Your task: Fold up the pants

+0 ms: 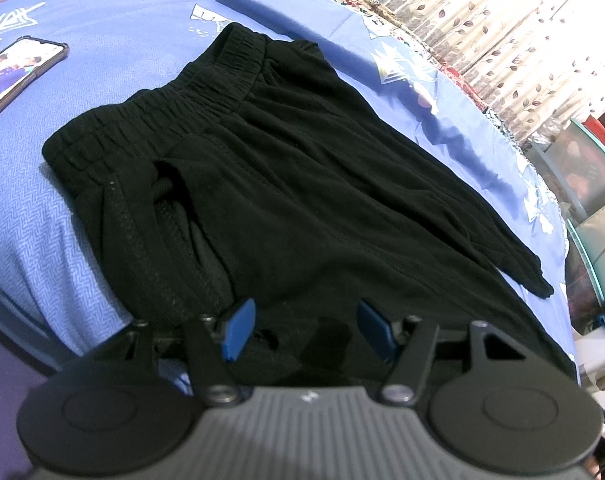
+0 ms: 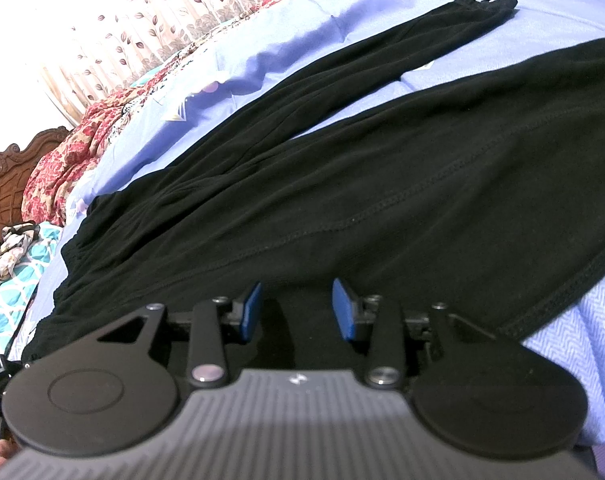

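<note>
Your left tongs [image 1: 306, 326] stand apart over the near edge of the pants [image 1: 286, 184], with only black cloth showing below the gap between the blue pads [image 1: 236, 330]; whether the pads touch the fabric you cannot tell. Your right tongs [image 2: 298, 312] are likewise apart, a little narrower, low over the near hem side of the same garment, nothing pinched between them.

The pants lie flat on the bed [image 1: 30, 216], on the blue sheet. In the left view the waistband [image 1: 162, 108] runs from 9 o'clock up toward 12, and a pocket opening [image 1: 174, 184] gapes just below it. The legs stretch away toward 3 o'clock, ending in a cuff [image 1: 538, 280] close to the bed's right edge.

In the right view the two legs split: the far leg [image 2: 382, 64] runs to 1 o'clock, the near one fills the centre out to 3 o'clock, with a wedge of bare sheet between them.

Open sheet lies at 9 o'clock of the left view, and at 4 o'clock of the right view beyond the stitched hem [image 2: 582, 300]. A phone [image 1: 18, 72] rests on the sheet at 10 o'clock, well apart from the waistband. A curtain [image 1: 502, 20] hangs behind the far edge of the bed.
</note>
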Demonstrator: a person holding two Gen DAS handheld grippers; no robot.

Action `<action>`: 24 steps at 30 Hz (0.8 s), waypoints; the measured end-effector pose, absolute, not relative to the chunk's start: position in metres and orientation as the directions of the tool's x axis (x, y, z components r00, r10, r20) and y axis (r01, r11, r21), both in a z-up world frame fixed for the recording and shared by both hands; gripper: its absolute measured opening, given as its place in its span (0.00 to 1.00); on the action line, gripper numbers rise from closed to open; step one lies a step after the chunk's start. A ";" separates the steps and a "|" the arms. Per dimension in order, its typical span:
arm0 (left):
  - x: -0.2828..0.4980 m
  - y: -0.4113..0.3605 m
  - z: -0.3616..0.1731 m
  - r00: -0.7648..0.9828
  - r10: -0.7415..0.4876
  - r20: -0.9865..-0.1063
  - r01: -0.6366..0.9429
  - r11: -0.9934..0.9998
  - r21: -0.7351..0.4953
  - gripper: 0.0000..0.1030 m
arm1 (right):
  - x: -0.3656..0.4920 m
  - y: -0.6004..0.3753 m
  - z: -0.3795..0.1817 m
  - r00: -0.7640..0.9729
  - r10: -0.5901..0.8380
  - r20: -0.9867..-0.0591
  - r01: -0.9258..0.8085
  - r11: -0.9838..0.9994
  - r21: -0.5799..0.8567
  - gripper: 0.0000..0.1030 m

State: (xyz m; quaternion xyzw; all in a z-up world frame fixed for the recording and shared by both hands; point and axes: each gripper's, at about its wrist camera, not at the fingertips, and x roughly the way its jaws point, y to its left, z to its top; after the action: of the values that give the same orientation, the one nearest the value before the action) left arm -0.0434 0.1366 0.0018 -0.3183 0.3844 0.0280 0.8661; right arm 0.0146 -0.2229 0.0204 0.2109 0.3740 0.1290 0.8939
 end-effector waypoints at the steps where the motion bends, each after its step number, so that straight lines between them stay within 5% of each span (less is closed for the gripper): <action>1: -0.044 0.137 0.002 0.703 -0.198 -0.683 -0.292 0.796 -0.531 0.57 | 0.015 -0.223 0.020 0.687 0.388 -0.614 -0.073 0.878 0.473 0.41; 24: -0.045 0.144 0.006 0.706 -0.217 -0.674 -0.278 0.790 -0.546 0.60 | 0.016 -0.216 0.024 0.678 0.374 -0.633 -0.086 0.895 0.437 0.41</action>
State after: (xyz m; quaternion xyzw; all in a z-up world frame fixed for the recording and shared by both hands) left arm -0.0452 0.1438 0.0060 -0.3234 0.3831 0.0176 0.8650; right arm 0.0159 -0.2162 0.0244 0.1893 0.3802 0.1281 0.8962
